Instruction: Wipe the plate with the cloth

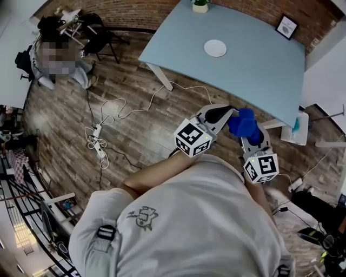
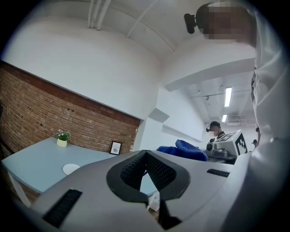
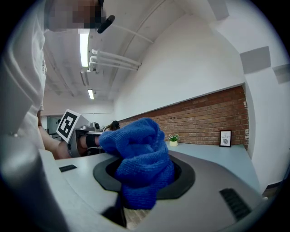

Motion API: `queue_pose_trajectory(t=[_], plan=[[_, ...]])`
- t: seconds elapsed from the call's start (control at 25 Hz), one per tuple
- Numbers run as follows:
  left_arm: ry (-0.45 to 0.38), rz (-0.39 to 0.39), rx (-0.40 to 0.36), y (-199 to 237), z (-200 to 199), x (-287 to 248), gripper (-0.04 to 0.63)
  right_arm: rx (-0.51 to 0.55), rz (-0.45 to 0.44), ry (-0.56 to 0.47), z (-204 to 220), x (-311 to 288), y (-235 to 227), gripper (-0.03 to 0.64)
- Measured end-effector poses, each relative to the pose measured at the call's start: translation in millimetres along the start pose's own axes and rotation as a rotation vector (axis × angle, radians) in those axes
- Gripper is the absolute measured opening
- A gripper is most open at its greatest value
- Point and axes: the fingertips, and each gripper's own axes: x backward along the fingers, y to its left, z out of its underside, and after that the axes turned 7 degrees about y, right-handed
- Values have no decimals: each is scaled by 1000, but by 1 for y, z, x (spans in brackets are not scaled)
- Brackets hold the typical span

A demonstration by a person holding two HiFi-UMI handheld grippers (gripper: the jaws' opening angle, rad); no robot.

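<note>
A white plate (image 1: 215,48) lies on the light blue table (image 1: 254,70), well ahead of both grippers; it also shows small as the plate (image 2: 71,169) in the left gripper view. My right gripper (image 1: 247,129) is shut on a bunched blue cloth (image 1: 243,124), which fills the middle of the right gripper view as the cloth (image 3: 138,158). My left gripper (image 1: 226,110) is shut with nothing between its jaws, just left of the cloth (image 2: 183,149). Both are held over the wooden floor, short of the table's near edge.
A potted plant (image 1: 200,5) and a framed picture (image 1: 286,26) stand at the table's far side by the brick wall. White cables and a power strip (image 1: 99,142) trail on the floor to the left. A seated person (image 1: 57,57) is at far left.
</note>
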Motion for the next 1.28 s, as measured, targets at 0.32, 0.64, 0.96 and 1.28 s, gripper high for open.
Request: queue_pose_trajectory(t=[0.32, 0.64, 0.96, 1.28], plan=[[-4, 25, -13, 83, -34, 7, 6, 22, 21, -27, -39, -85, 2, 126], [-4, 24, -47, 164, -61, 25, 6, 16, 32, -65, -70, -166, 13, 126], [5, 5, -26, 214, -62, 28, 6, -2, 37, -55, -78, -209, 12, 126], [13, -8, -19, 244, -68, -1, 6, 31, -3, -47, -84, -241, -13, 126]])
